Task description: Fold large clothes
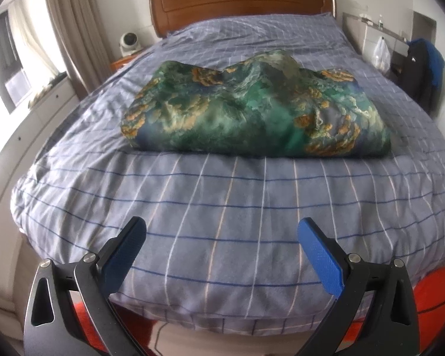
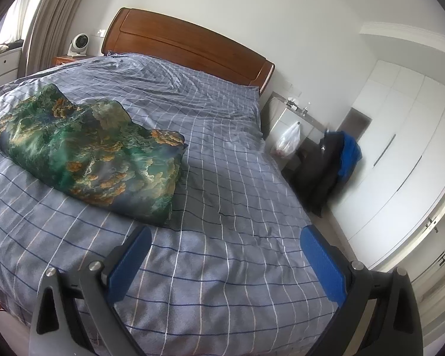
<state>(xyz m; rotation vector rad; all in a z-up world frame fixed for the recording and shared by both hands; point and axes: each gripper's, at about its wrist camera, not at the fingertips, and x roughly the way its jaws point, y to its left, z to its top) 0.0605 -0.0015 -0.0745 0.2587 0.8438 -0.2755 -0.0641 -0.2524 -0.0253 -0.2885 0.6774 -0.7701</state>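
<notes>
Garment: a large printed cloth (image 1: 252, 109), green and blue with orange-gold patches, is seen lying on the middle of the bed, well apart from both grippers.
Garment shape: a thick rectangular bundle with a straight near edge and a humped, rumpled top is presented; it is judged to be folded already, or nearly so.
Garment material: a smooth, slightly glossy fabric is suggested by the soft sheen.
Bed cover (image 1: 222, 207): a grey-blue cloth crossed by dark blue and pale lines is spread over the bed; light creases are noted, and a broad soft work surface is thereby provided.
Left gripper (image 1: 222, 234): the jaws are held wide apart and nothing is gripped; it is poised over the foot of the bed, facing the bundle's near edge.
Right gripper (image 2: 225, 237): the jaws are likewise spread and unloaded; it is held off the bundle's right corner.
Finger pads (image 1: 320, 258): flat blue textured plates on black linkages are fitted, presumably for grip on slippery cloth.
Headboard (image 1: 240, 3): polished brown wood, curved along the top.
</notes>
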